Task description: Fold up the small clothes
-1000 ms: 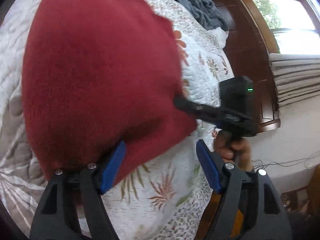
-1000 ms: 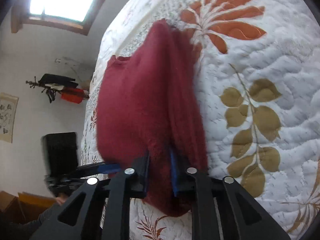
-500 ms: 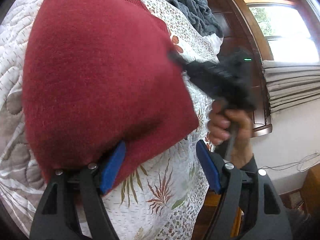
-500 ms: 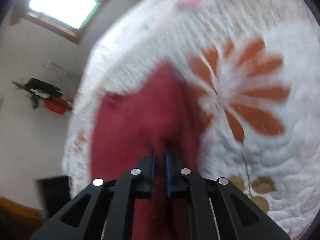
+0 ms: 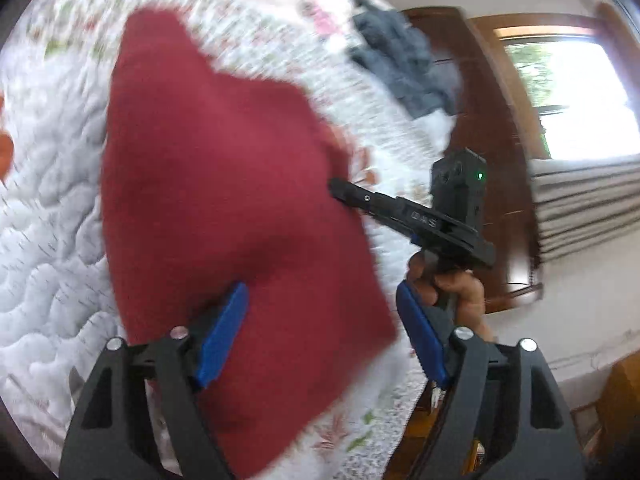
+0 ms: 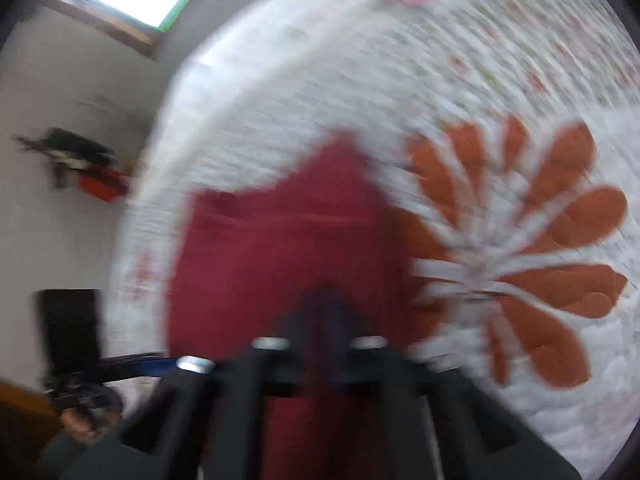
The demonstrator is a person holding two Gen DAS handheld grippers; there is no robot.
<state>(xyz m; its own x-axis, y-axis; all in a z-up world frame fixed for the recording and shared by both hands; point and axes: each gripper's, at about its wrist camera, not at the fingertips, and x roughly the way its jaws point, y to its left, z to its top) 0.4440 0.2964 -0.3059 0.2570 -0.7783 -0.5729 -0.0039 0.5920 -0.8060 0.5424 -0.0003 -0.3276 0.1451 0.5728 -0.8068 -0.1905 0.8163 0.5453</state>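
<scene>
A dark red knit garment (image 5: pixel 224 184) lies spread on the white floral quilt (image 5: pixel 48 208). My left gripper (image 5: pixel 322 336) is open and low over the garment's near edge; the cloth runs behind its left blue pad and across the gap between the fingers. My right gripper (image 5: pixel 334 188), held by a hand (image 5: pixel 452 284), comes in from the right and is shut on the garment's right edge. The right wrist view is heavily blurred: there my right gripper (image 6: pixel 324 316) has its fingers close together with the red garment (image 6: pixel 280 256) pinched between them. My left gripper's blue pad (image 6: pixel 154 364) shows at lower left.
A grey-blue heap of clothes (image 5: pixel 400 68) and a small pink item (image 5: pixel 320 20) lie at the far end of the bed, by a dark wooden headboard (image 5: pixel 492 128). A window with a blind (image 5: pixel 572 92) is on the right. The bed's edge drops off near the hand.
Both cameras have swung, and the right view is now motion-blurred. The right gripper rose and came back down along the garment's right edge, still clamped on it. The left gripper stayed open.
</scene>
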